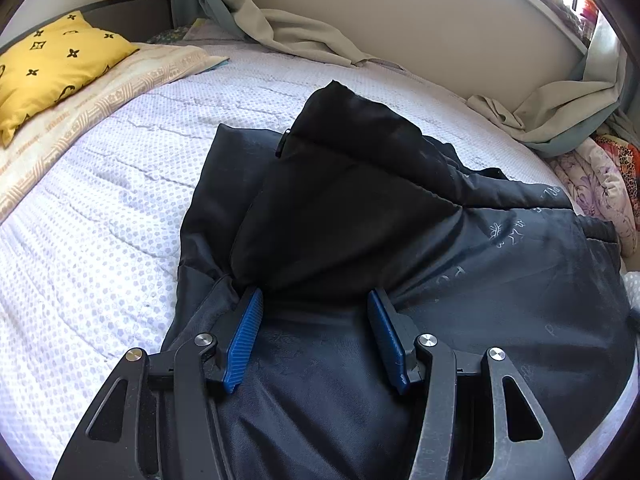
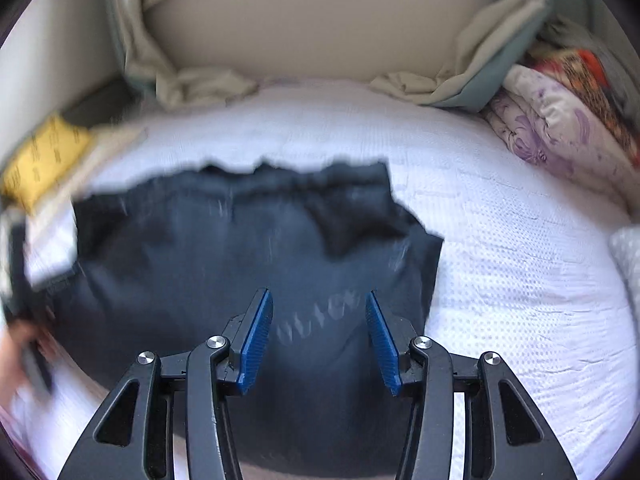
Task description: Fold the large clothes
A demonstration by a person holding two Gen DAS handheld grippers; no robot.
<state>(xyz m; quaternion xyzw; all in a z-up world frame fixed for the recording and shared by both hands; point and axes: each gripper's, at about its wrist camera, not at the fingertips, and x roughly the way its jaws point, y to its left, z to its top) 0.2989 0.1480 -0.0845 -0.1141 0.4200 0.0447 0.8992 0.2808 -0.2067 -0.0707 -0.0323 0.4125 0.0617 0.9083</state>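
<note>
Hovering my left gripper [image 1: 314,300] half-open, pads touching the dark jacket [image 1: 400,240]; right gripper [image 2: 319,300] parted, empty above it.

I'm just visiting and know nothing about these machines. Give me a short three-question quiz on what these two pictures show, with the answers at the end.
1. True or false: the dark garment lies on a bare wooden floor.
2. What sits at the far left corner of the bed?
A. a yellow patterned pillow
B. a laptop
C. a pair of shoes
3. Fill in: the left tongs stand with their blue pads apart, and the fabric bunched between them is ____ in colour.

Key
1. False. It lies on the white dotted bedcover.
2. A, the yellow pillow.
3. Black. The right tongs hover open above the same garment, gripping nothing.
</note>
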